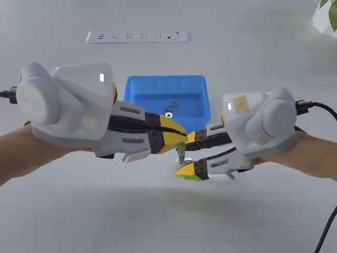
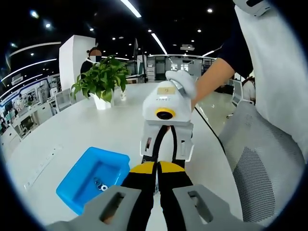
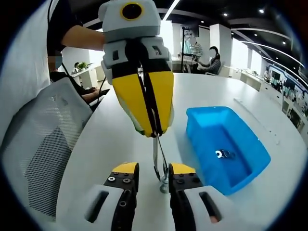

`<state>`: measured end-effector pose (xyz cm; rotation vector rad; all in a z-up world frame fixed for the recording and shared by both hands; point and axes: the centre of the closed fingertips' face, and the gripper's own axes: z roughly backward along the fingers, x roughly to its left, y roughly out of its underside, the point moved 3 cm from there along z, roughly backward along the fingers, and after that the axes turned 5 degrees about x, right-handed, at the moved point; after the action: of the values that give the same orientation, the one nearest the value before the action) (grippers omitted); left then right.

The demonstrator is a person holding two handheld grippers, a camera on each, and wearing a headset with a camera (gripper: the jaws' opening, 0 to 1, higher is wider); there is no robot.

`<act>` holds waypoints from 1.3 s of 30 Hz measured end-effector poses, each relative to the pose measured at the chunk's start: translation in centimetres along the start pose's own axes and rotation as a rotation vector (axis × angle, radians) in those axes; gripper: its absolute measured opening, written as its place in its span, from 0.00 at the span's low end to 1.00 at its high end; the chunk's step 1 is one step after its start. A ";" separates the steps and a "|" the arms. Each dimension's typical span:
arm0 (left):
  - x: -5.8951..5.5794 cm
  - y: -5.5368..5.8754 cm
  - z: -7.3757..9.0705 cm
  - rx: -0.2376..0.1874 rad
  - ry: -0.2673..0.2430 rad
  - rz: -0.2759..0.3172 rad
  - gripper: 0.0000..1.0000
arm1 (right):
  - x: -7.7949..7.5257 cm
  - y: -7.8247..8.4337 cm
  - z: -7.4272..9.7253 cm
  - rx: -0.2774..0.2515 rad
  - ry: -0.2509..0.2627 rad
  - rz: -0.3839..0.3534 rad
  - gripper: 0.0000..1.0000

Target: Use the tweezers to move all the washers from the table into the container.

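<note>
Pinching the tweezers [image 3: 158,159] near their top, the left claw [image 3: 155,134] holds them tips-down over the table [image 1: 158,211]. The right claw [image 3: 154,167] stands wide, one jaw on each side of them. Washers [image 1: 170,108] lie in the blue container [image 1: 138,95] nearby.

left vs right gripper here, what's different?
The left gripper is shut on the tweezers; the right gripper is open. The left gripper holds the tweezers' top end; the right gripper's jaws flank their tip. Both have yellow-tipped jaws and meet near the blue container.
</note>
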<state>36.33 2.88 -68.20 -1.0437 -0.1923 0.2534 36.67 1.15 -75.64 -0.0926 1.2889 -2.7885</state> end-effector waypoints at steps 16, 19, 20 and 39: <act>-0.3 0.0 0.0 0.000 -0.001 0.010 0.05 | -0.6 0.3 -0.5 0.051 0.031 0.082 0.11; -0.2 0.0 0.0 -0.001 -0.020 -0.003 0.05 | -0.7 0.3 -0.5 0.056 0.042 0.083 0.10; -0.3 0.0 0.0 0.000 -0.019 -0.002 0.05 | -0.7 0.3 -0.5 0.056 0.042 0.083 0.10; 0.6 -0.4 1.3 -0.042 -0.070 0.137 0.21 | -0.9 -0.5 0.4 0.035 0.072 0.043 0.10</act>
<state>36.58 3.96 -67.15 -1.0919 -0.1903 0.4113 37.60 1.29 -75.06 0.0375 1.2402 -2.8008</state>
